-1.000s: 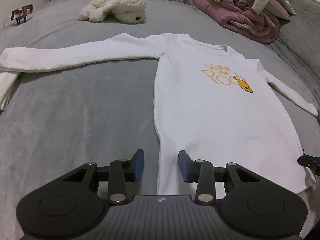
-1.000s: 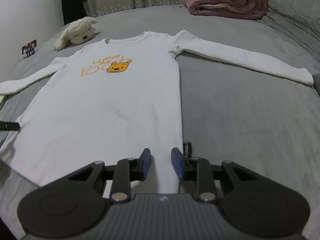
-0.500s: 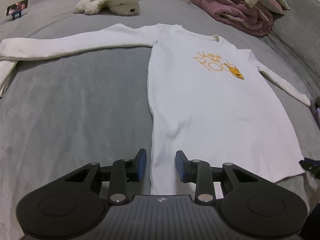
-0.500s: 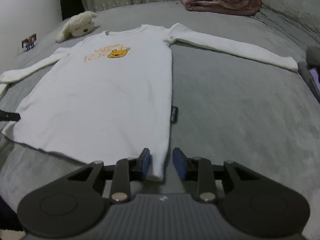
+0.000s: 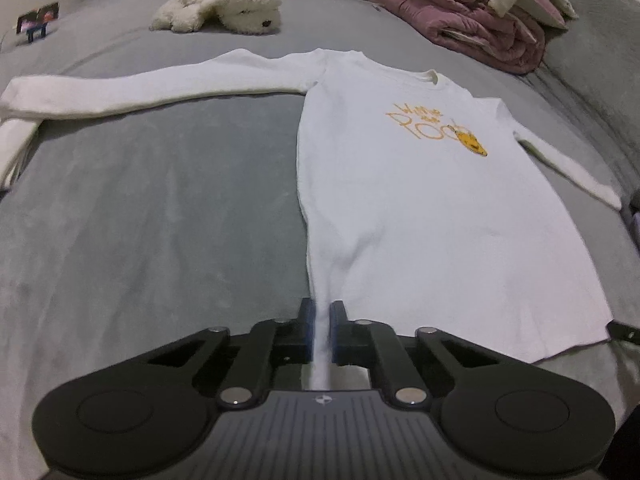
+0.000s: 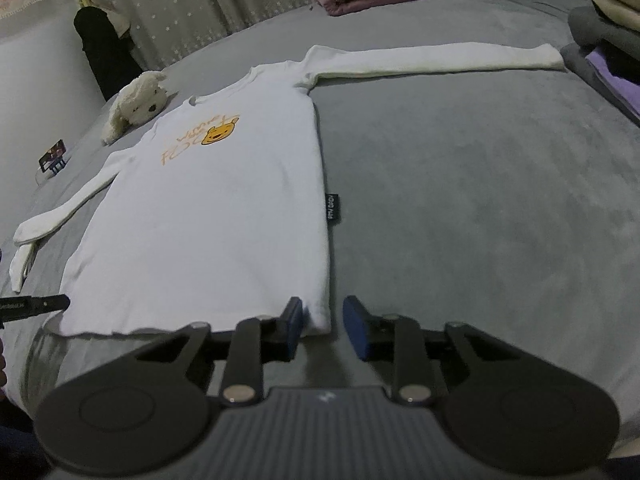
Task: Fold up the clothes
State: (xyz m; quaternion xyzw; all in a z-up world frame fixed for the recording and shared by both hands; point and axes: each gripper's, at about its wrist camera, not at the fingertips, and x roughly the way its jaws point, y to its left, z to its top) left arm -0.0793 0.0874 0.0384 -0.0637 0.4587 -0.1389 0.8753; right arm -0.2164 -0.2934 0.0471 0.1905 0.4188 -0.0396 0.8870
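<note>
A white long-sleeved shirt point(image 5: 420, 208) with an orange Pooh print lies flat, front up, on a grey bed, sleeves spread out to both sides. My left gripper point(image 5: 319, 320) is shut on the shirt's bottom left hem corner; white cloth runs between its blue pads. In the right wrist view the shirt point(image 6: 216, 208) lies ahead and to the left. My right gripper point(image 6: 322, 320) is open at the shirt's bottom right hem corner, with the corner between its fingers and the pads apart. A black side label point(image 6: 333, 207) sticks out of the right seam.
A white plush dog point(image 5: 224, 10) lies at the bed's far side. A pile of pink and green bedding point(image 5: 472, 20) sits at the far right. A small photo stand point(image 5: 36, 22) is at the far left. Purple and grey items point(image 6: 608, 64) lie beyond the right sleeve.
My left gripper has closed onto the hem corner. My right gripper has drawn back towards the hem and opened wider. Both views have shifted slightly.
</note>
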